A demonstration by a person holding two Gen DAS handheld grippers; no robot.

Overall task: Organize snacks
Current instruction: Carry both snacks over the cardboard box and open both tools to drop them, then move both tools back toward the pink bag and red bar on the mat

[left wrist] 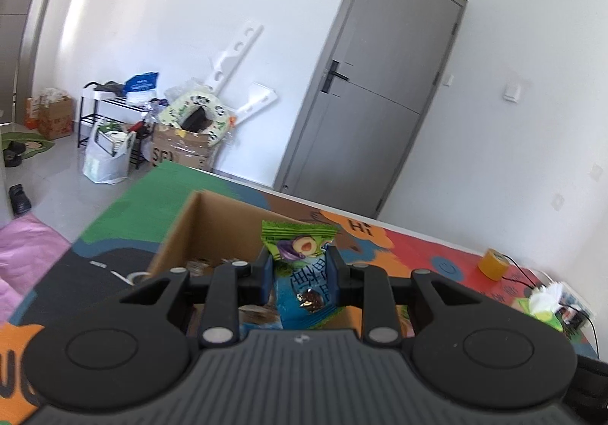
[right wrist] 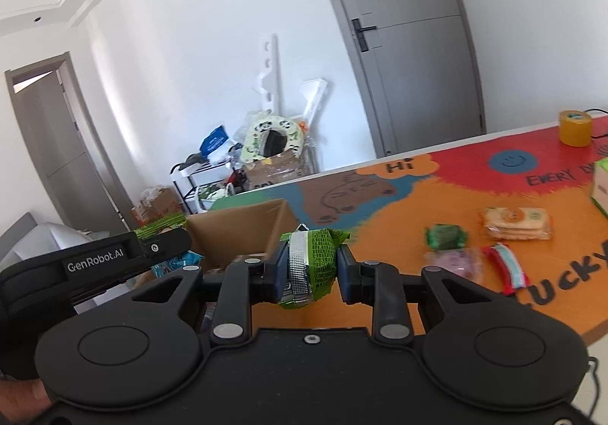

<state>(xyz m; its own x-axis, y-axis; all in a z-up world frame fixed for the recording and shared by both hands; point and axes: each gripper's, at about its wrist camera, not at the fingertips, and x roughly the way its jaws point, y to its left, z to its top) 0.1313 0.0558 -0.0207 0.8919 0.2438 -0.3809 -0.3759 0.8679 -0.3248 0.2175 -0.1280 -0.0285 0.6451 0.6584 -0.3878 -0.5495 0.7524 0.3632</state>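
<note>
Just ahead of both grippers sits the cardboard box (left wrist: 212, 223), evidently the drop point: left gripper (left wrist: 300, 271) clamped on a blue-green snack packet (left wrist: 300, 258) over its opening, right gripper (right wrist: 309, 267) pinching a green packet (right wrist: 317, 261) beside it.

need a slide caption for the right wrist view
Right gripper clamps a green snack packet beside the cardboard box; more snacks lie on the colourful table.

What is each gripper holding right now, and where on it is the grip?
The left gripper pinches a blue and green snack packet across its middle, above the cardboard box. The right gripper squeezes a green snack packet across its middle.
</note>
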